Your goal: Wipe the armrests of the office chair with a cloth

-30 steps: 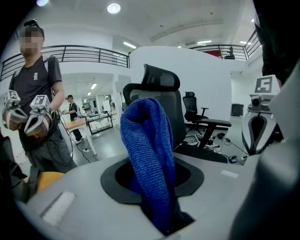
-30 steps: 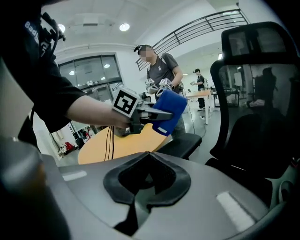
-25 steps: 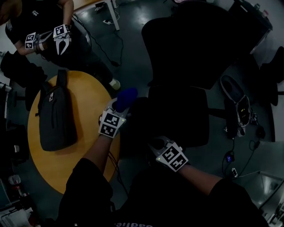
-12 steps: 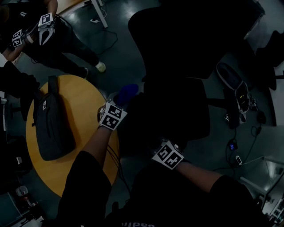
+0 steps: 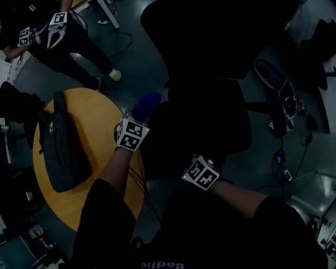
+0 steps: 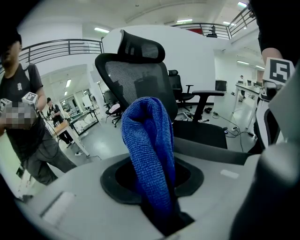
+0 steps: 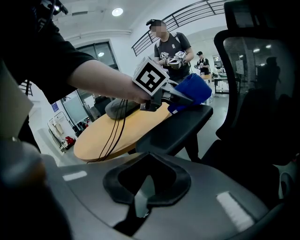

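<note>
With the right gripper (image 7: 139,201) closed and empty, the left gripper (image 6: 160,208) pinches the blue cloth (image 6: 149,145) at the far end of the armrest (image 7: 180,126), where a push could slip off.

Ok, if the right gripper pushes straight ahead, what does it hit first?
Most likely the near end of the black armrest, short of the blue cloth; depth is unclear.

The head view is heavily underexposed: the office chair (image 5: 210,115) and the person's dark sleeves (image 5: 102,220) merge into black, and only the round table (image 5: 100,121) at the left and the blue cloth (image 5: 147,105) keep colour. Both gripper views are bright, lit by ceiling lamps (image 7: 117,11) in the upper frame, with strong fisheye bending, dark vignetted corners and a blurred near foreground.
</note>
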The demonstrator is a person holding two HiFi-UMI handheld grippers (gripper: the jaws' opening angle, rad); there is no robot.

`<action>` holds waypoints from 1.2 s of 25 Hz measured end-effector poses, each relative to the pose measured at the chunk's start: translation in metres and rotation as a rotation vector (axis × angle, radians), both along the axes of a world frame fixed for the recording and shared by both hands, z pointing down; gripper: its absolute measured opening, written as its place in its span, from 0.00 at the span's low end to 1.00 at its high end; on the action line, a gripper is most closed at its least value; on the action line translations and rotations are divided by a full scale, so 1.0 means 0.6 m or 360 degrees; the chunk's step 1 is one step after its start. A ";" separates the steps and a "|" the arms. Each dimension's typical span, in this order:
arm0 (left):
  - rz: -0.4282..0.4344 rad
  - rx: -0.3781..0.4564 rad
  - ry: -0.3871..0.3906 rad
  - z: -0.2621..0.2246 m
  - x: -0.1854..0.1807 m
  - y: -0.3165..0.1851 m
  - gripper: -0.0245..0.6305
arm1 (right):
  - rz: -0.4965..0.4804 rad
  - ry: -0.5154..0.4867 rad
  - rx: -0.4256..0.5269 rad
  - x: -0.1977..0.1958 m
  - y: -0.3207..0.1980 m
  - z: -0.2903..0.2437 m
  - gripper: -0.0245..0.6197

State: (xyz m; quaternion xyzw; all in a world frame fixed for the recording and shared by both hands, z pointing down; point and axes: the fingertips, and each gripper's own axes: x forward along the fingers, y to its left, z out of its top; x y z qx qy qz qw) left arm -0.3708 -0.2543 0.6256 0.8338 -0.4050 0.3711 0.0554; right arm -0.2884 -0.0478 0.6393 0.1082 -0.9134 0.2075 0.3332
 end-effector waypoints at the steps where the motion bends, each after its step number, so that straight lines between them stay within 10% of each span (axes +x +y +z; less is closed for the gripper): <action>1: -0.0002 0.0000 -0.0002 0.000 0.001 0.003 0.25 | 0.0003 0.0001 0.0002 0.002 0.000 0.000 0.05; 30: -0.0110 -0.0063 -0.0035 0.002 -0.005 0.133 0.24 | 0.0009 0.0006 -0.0006 -0.004 -0.001 -0.003 0.05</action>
